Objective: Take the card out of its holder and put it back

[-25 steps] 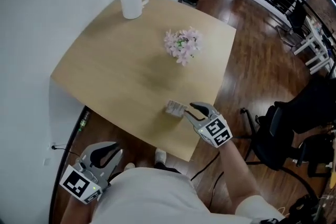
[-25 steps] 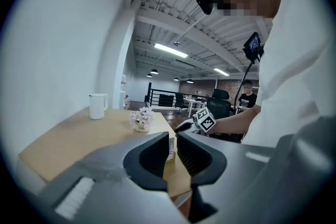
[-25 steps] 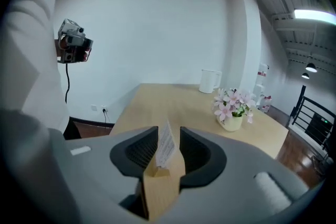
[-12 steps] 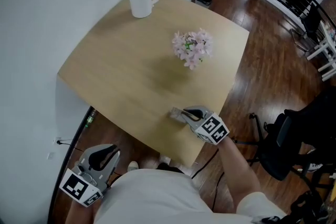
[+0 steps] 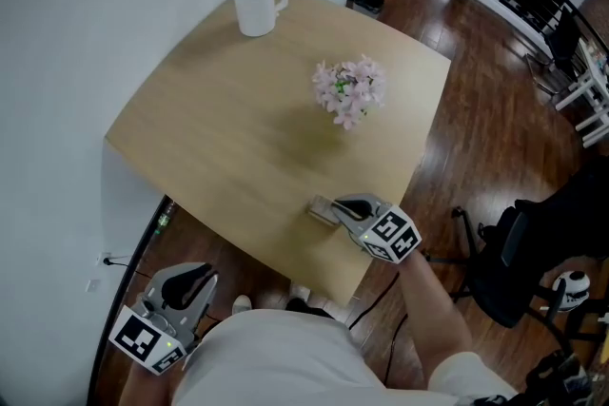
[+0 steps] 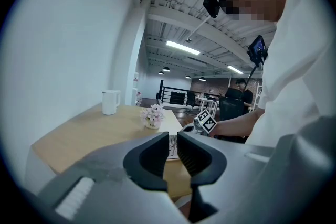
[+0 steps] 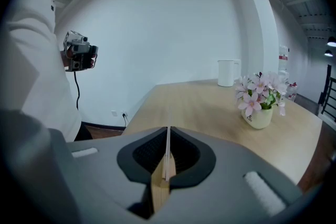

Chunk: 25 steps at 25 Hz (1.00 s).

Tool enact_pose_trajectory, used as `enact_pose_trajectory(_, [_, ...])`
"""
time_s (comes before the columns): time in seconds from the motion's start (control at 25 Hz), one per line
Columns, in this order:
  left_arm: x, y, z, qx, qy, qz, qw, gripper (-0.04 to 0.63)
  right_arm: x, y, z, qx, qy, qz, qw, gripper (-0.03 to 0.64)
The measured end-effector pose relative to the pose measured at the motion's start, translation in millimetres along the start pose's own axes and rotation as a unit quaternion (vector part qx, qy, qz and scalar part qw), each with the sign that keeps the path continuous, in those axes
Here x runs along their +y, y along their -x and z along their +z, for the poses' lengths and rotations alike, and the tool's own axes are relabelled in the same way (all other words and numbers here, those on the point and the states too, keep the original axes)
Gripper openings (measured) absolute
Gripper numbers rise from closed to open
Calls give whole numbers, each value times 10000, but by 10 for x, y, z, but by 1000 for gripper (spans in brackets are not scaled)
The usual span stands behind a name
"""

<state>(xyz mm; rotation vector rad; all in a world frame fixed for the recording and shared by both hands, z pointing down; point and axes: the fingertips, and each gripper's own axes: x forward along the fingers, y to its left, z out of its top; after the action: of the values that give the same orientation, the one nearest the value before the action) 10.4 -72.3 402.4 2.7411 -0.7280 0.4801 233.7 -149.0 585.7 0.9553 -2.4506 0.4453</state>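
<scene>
right gripper (image 5: 339, 204), at the tabletop's (image 5: 238, 109) lower edge, is clamped on the card (image 7: 168, 140), right by the holder (image 5: 321, 208). left gripper (image 5: 195, 279), lower left, is narrowly parted and empty.

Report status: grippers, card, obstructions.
Right gripper shut on card, at holder. Left gripper open, empty, off table. Flowers, jug well clear.

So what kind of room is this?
Probably an office or shared workspace: a black swivel chair stands beside the wooden table, more desks sit farther back, and strip lights hang from a bare ceiling.
</scene>
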Motion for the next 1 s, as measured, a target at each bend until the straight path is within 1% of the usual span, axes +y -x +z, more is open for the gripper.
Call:
enact_pose_trajectory(0.16, [21,14,9,-56,-26,-86,9999,55,-10,107,138,-50,67,-110,9999,21])
enact_pose_trajectory(0.32, [56,80,14,-133,-63,-176,9997,55,35,267,356,-100,271,-270,9992,21])
enact_pose_trajectory(0.6, [152,262,-21,-299,-128,-386,9987,55,251,481,687,-164,462,-568,9972,21])
enact_pose_trajectory(0.8, [250,506,-91,-397,-186,-530,9976,55,656,504,857,-143,523,-653,9964,21])
enact_pose_trajectory(1.0, [358,830,-193,-473,-229,-655,9965,55,1238,490,1024,-193,569,-712,9957,21])
